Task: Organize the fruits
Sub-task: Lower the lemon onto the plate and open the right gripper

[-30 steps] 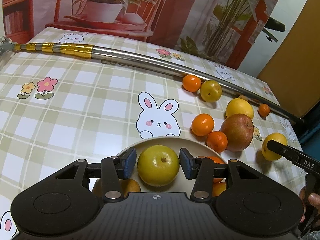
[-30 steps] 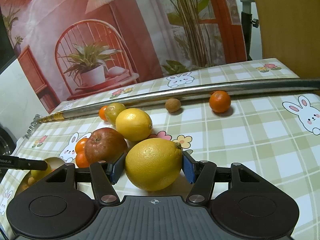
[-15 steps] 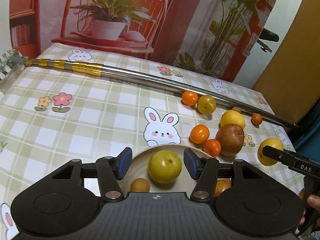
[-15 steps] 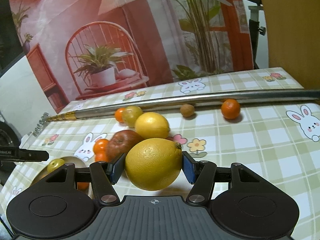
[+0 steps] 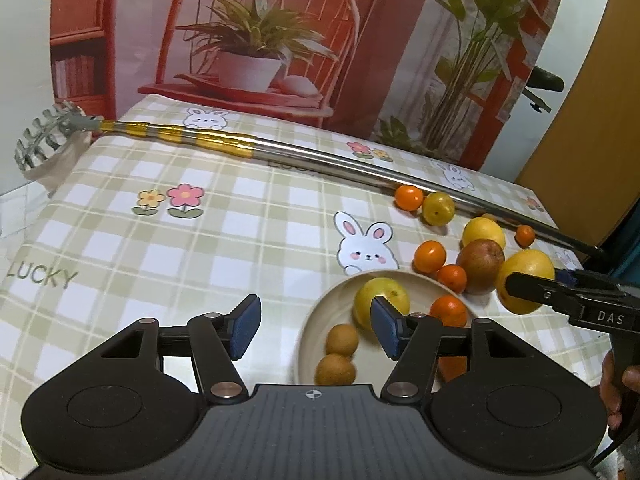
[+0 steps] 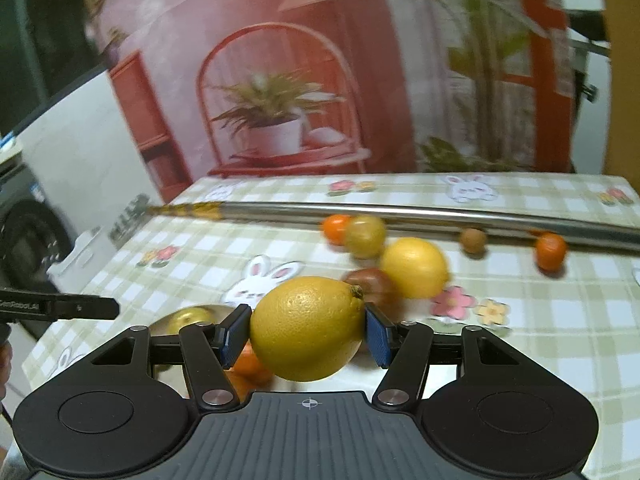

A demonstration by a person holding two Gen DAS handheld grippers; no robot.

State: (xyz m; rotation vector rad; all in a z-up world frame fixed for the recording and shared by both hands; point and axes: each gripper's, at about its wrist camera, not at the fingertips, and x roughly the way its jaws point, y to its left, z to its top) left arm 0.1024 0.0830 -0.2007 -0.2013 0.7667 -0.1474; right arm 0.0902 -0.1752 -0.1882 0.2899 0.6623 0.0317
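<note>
My left gripper (image 5: 316, 328) hangs just left of a cream plate (image 5: 400, 275). Its jaws are opening and hold nothing. In the plate lie a yellow-green fruit (image 5: 380, 296), two small brown fruits (image 5: 342, 340) and a tangerine (image 5: 450, 310). My right gripper (image 6: 306, 332) is shut on a large lemon (image 6: 308, 328), held off the tablecloth just right of the plate (image 6: 208, 309). In the left wrist view this lemon (image 5: 524, 276) shows at the right, with a black finger (image 5: 560, 292) across it. An apple (image 5: 480, 260), a second lemon (image 5: 484, 232) and several tangerines (image 5: 429, 256) lie loose beyond the plate.
A long metal pole (image 5: 320, 156) with a gold grip and a rake head crosses the back of the table, with small fruits (image 5: 439, 208) against it. A printed backdrop stands behind. A hand (image 5: 616, 380) shows at the right edge. The checked cloth spreads out left of the plate.
The left gripper let go of the yellow-green fruit in the plate, opened wider and drew back to the left. The right gripper lifted the lemon and carried it toward the plate.
</note>
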